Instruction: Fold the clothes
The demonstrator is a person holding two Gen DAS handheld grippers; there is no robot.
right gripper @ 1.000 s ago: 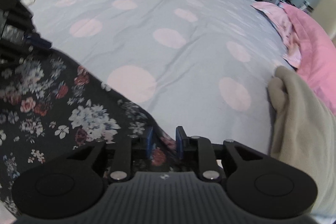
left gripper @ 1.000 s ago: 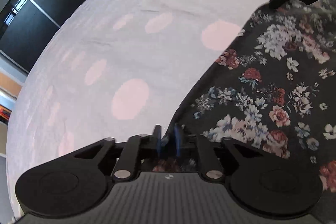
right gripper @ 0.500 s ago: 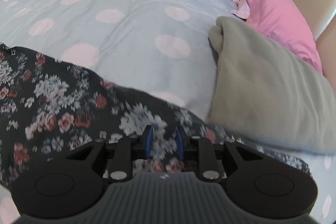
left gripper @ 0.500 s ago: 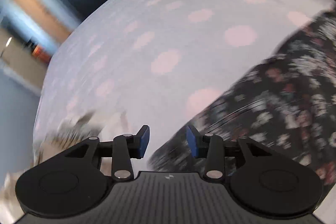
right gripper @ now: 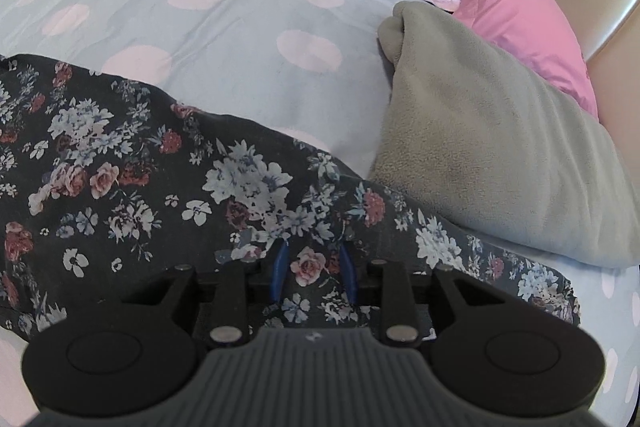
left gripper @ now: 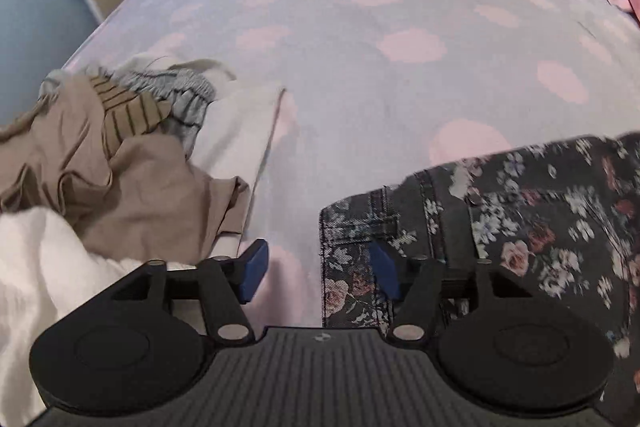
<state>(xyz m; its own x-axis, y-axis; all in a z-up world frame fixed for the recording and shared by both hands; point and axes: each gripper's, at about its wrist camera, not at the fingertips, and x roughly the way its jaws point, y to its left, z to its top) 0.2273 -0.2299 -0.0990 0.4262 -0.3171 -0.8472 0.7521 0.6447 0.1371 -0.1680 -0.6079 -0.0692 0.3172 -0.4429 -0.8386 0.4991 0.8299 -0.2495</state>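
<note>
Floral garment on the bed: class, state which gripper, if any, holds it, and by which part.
The right gripper pinches the floral garment at a bunched fold by its near edge. The left gripper is open and holds nothing.

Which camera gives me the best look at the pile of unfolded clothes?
The left wrist view: the pile of unfolded clothes fills its left side, beside the open left tool. The right wrist view shows none of it.
</note>
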